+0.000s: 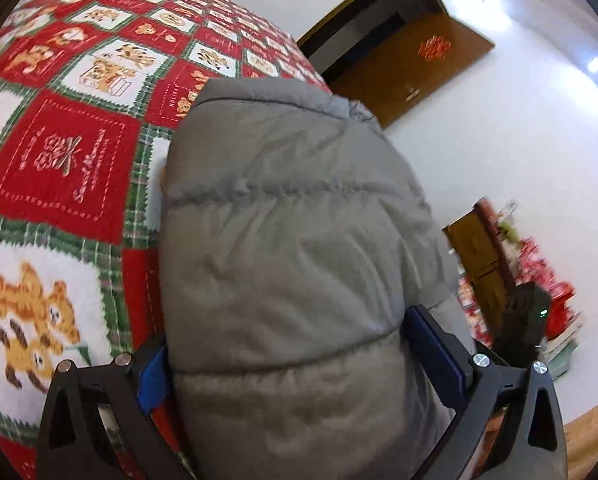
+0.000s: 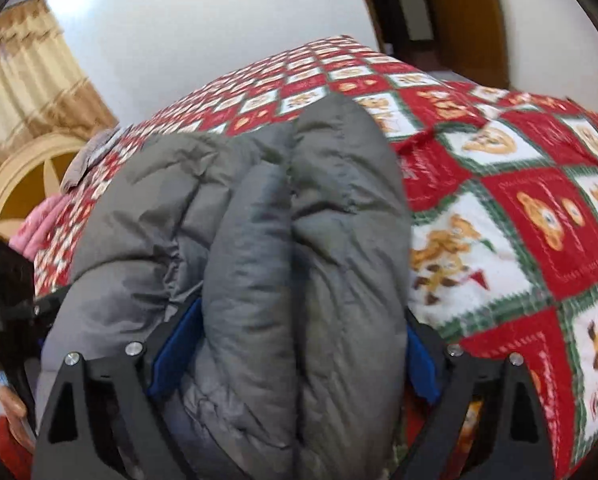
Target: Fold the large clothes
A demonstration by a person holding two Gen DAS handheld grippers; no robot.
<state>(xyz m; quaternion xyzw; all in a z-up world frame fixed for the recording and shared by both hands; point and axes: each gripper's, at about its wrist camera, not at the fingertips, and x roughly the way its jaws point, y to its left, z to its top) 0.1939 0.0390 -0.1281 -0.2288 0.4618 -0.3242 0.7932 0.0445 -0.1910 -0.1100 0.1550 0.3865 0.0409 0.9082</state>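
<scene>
— White walls and a brown door stand behind the bed; where is the coat?
— On the red teddy-bear blanket, the grey padded coat bulges up, bundled in thick rolls.
— And the left gripper?
— Its jaws are spread wide around a fat fold, pressing both sides.
— The right gripper?
— Same: jaws wide, clamped on the coat's doubled rolls, with pink clothes beyond the coat.

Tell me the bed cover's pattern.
Red-and-white patchwork bed cover with teddy bears and green plaid borders; clearest in the left wrist view.
</scene>
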